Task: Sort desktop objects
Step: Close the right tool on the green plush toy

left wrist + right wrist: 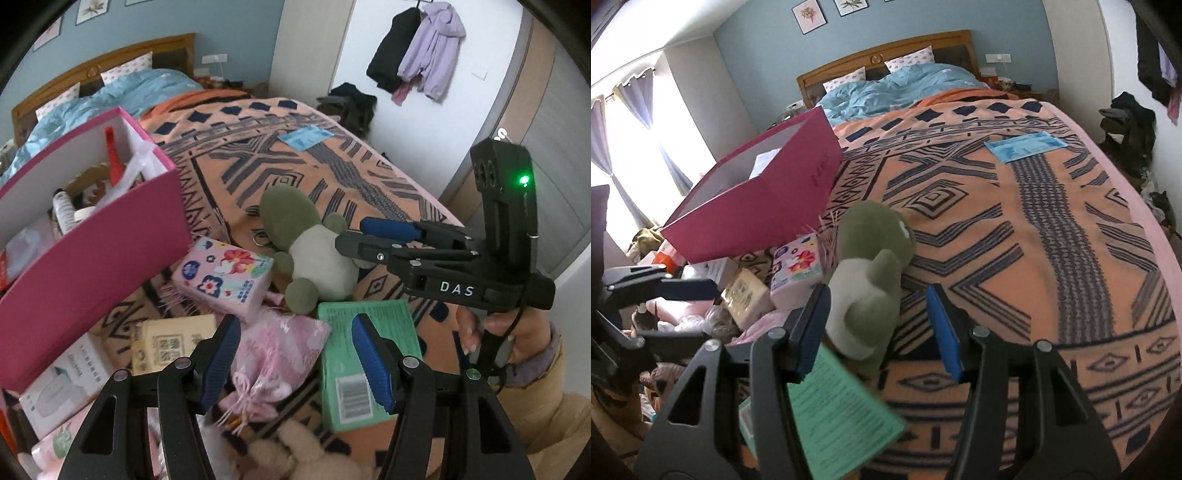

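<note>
On the patterned bed (pixel 1015 229), we hold both grippers released: the right gripper (pixel 882 325) straddles the green plush toy (pixel 868 280) to grasp it, the left gripper (pixel 295 354) hovers over the pink pouch (pixel 280 350), beside the pink box (pixel 92 251).

Both wrist cams close over bed clutter (shared: green plush (pixel 317 254)).

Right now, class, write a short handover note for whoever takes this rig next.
Left gripper: open, empty, above the pink pouch.
Right gripper: open, empty, fingers either side of the green plush toy.
Loose on the blanket: flowered tissue pack, green box.
Pink box already holds some items.
Left to do: the loose items remain unsorted.
</note>
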